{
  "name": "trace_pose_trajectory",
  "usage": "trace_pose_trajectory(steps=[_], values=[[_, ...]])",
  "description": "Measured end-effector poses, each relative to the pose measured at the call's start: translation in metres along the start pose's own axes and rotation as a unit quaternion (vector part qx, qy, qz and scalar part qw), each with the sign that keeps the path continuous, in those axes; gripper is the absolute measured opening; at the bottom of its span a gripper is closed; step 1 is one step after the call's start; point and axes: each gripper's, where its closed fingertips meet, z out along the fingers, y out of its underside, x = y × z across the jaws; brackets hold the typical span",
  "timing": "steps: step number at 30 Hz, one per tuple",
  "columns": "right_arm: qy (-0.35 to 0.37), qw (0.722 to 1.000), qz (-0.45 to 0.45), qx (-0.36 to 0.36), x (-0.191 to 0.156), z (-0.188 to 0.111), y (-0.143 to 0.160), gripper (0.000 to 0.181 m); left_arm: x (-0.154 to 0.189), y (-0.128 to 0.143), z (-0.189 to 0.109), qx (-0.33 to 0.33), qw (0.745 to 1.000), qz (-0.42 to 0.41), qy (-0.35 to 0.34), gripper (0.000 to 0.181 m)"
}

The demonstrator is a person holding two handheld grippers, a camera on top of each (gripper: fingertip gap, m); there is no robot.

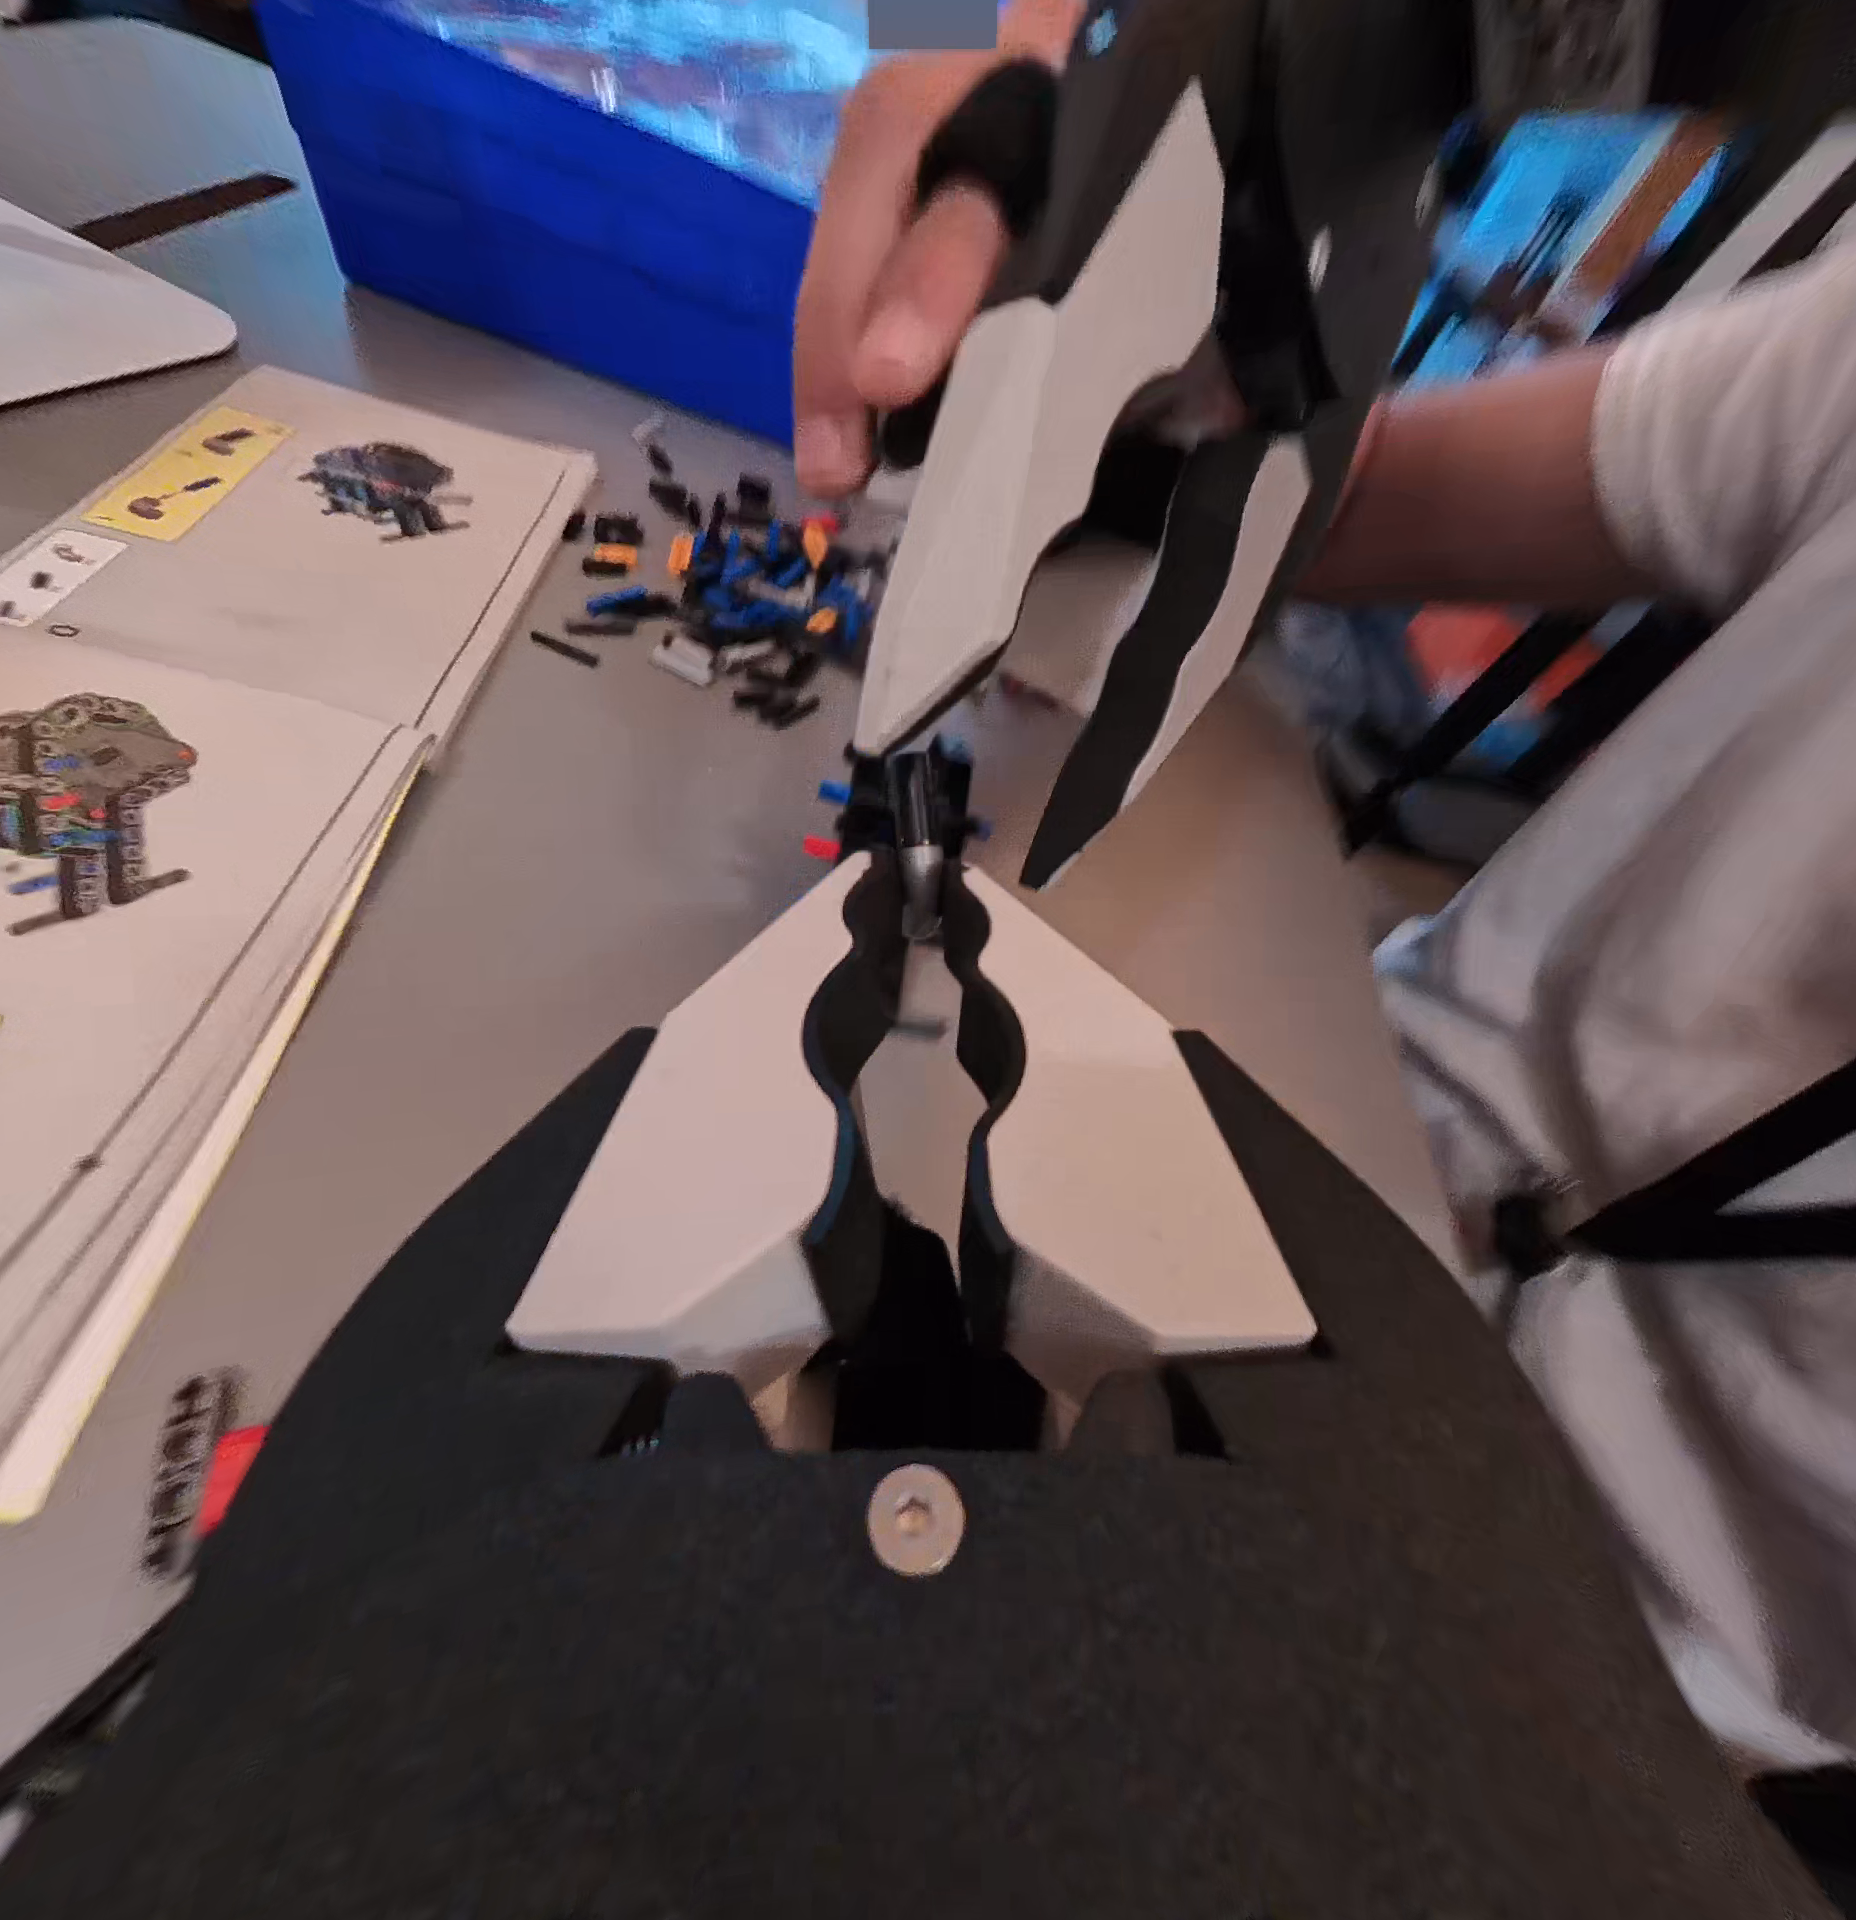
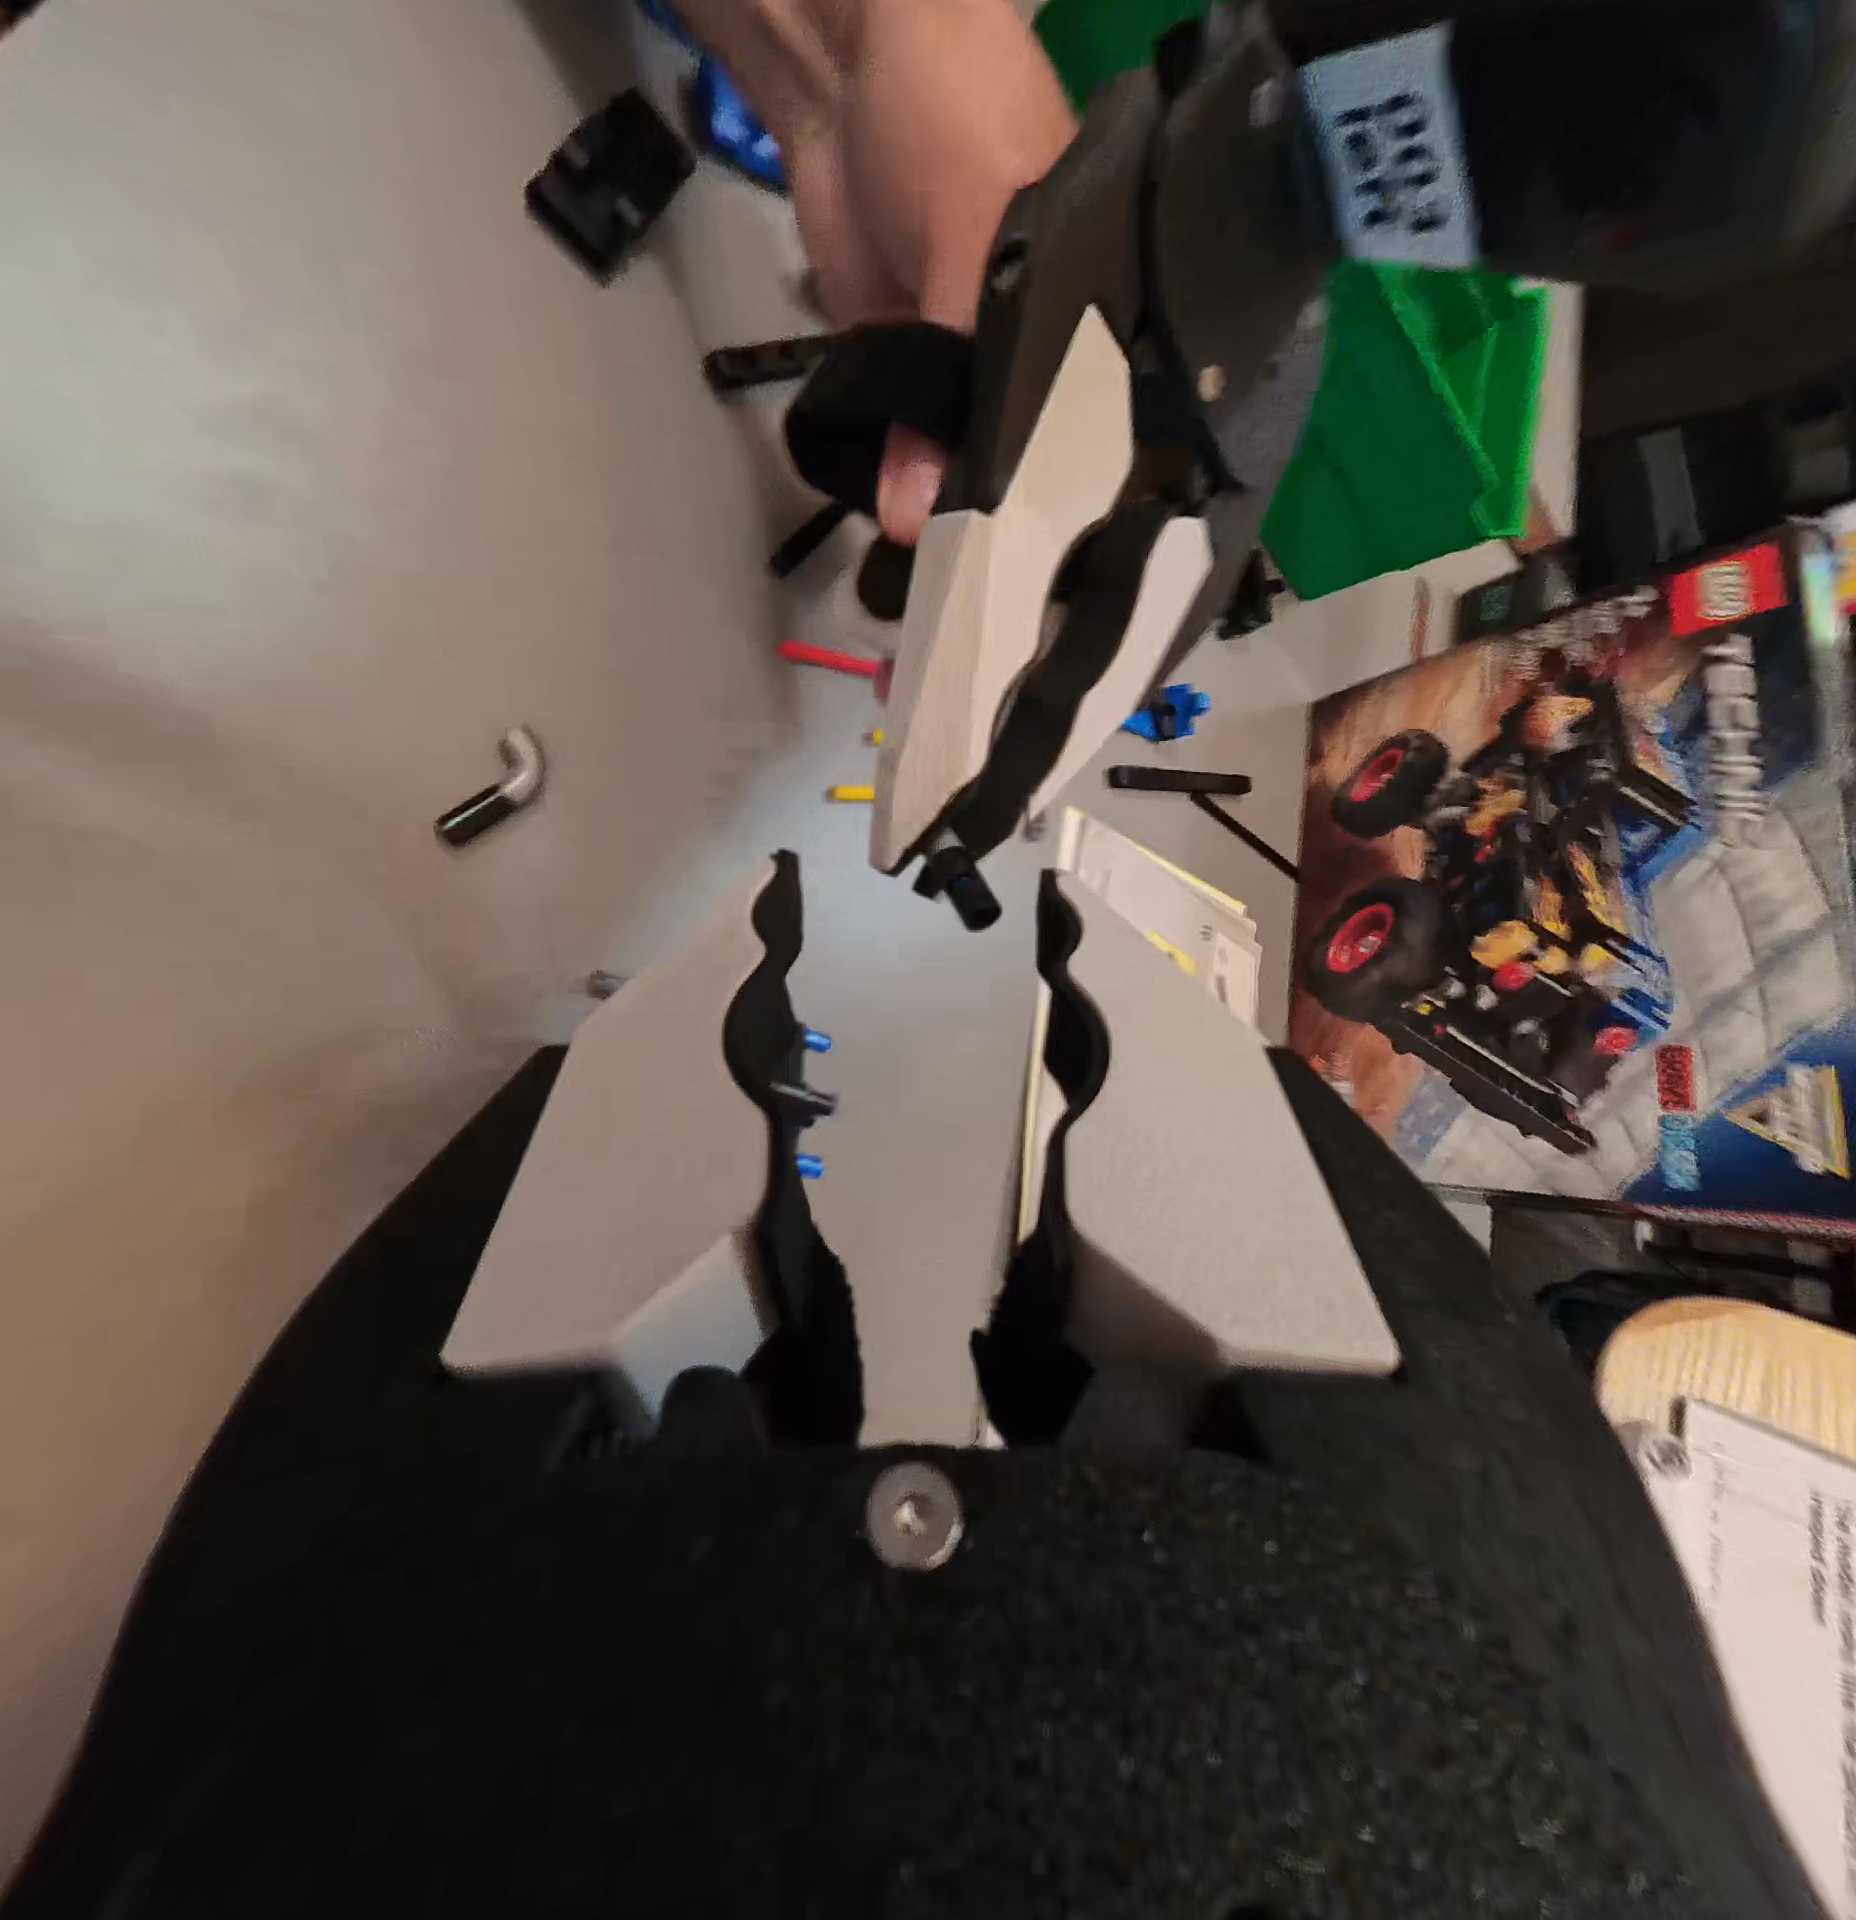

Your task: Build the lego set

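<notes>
Lego piece (image 1: 919,831), small, black and grey, is sitting pinched at the tips of your left hand-held gripper (image 1: 916,883) above the worktop (image 1: 591,831). You are holding your right hand-held gripper (image 2: 913,883) spread wide just beside it, gripping nothing.

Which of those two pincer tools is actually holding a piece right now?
The left gripper: its fingers are pinched on a small black and silver lego piece. The right gripper is spread open with nothing clamped between its fingers.
</notes>
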Motion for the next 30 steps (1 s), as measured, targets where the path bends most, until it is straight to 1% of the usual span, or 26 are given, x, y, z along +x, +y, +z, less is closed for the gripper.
trace_pose_trajectory(steps=[1,2,4,6,8,10,11,16,23,26,27,28,29,30], values=[[0.03,0.999,0.012,0.002,0.009,0.0,-0.002,0.05,-0.001,-0.008,-0.004,0.03,0.999,-0.03,0.013,0.006],[0.057,0.998,0.023,-0.003,0.017,0.001,-0.001,0.051,-0.005,-0.016,-0.008,0.062,0.996,-0.059,0.017,0.006],[0.101,0.994,0.038,-0.018,0.026,0.008,0.0,0.052,-0.005,-0.029,-0.014,0.118,0.986,-0.109,0.049,0.006],[0.155,0.987,0.03,-0.032,0.036,0.012,0.001,0.049,-0.006,-0.039,-0.019,0.161,0.974,-0.144,0.069,0.006],[0.205,0.979,0.011,-0.02,0.044,0.009,-0.005,0.046,-0.005,-0.042,-0.02,0.174,0.968,-0.162,0.082,0.006],[0.218,0.976,0.003,-0.012,0.044,0.009,-0.008,0.042,-0.002,-0.042,-0.018,0.171,0.968,-0.16,0.086,0.006],[0.227,0.974,0.003,-0.011,0.046,0.008,-0.009,0.037,-0.001,-0.041,-0.017,0.169,0.97,-0.157,0.083,0.006],[0.226,0.974,0.007,-0.006,0.046,0.008,-0.011,0.036,0.001,-0.041,-0.016,0.166,0.971,-0.15,0.083,0.006],[0.223,0.975,0.018,-0.015,0.044,0.012,-0.006,0.035,-0.002,-0.037,-0.014,0.152,0.975,-0.145,0.071,0.006],[0.174,0.983,0.063,-0.01,0.039,0.012,-0.007,0.036,-0.001,-0.034,-0.013,0.133,0.976,-0.149,0.083,0.006],[0.151,0.985,0.078,-0.008,0.035,0.008,-0.009,0.04,0.002,-0.033,-0.013,0.124,0.977,-0.148,0.093,0.006],[0.099,0.99,0.099,-0.014,0.024,0.005,-0.01,0.051,0.007,-0.028,-0.013,0.098,0.98,-0.14,0.105,0.006],[0.05,0.99,0.129,-0.03,0.014,-0.001,-0.008,0.051,0.015,-0.018,-0.011,0.052,0.984,-0.125,0.115,0.006],[0.039,0.986,0.155,-0.037,0.012,-0.011,-0.005,0.051,0.021,-0.005,-0.009,-0.002,0.989,-0.096,0.109,0.006]])
